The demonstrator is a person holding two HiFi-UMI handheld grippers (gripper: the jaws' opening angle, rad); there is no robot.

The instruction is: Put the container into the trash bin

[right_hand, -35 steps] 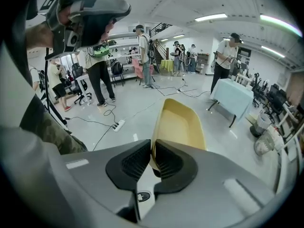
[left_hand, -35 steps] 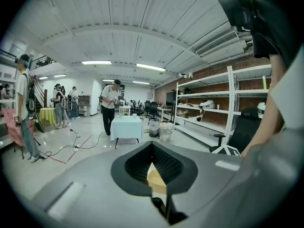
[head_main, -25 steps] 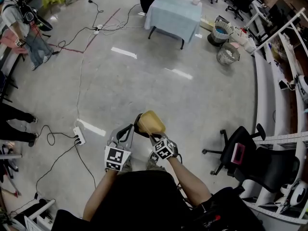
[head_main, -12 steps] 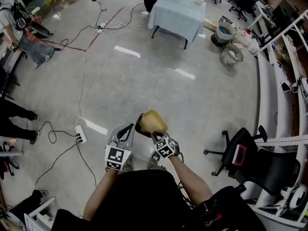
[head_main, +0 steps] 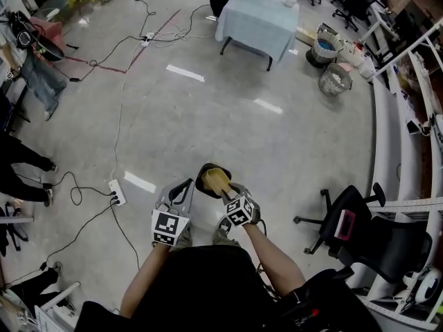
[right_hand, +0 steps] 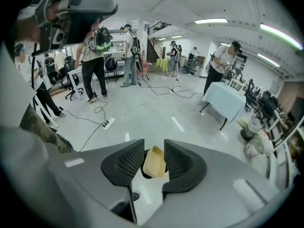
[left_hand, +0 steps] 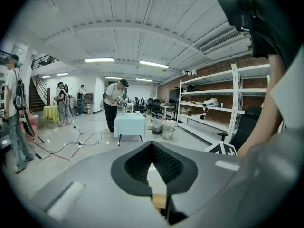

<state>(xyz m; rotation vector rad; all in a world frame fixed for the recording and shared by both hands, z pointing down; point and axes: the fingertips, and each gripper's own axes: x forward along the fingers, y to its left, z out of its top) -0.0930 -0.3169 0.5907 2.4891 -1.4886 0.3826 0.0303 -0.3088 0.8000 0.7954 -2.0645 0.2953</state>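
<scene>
1. Directly below my head camera: a tan, shallow plastic container (head_main: 217,178) (right_hand: 155,163), tilted in the mouth of a black round trash bin (head_main: 201,182) (right_hand: 141,171) on the grey floor.
2. Right gripper (head_main: 225,191) (right_hand: 154,148): I see its jaws opening, released. The container shows between them, and the pads do not press on it.
3. Left gripper (head_main: 188,183) (left_hand: 152,145): just beside the bin, tips clenched together, holding nothing.
4. White power strip (head_main: 114,194): on the floor to my left, cables trailing.
5. Black office chair (head_main: 353,216): to my right.
6. Table under a pale blue cloth (head_main: 259,19): well apart, far across the floor.
</scene>
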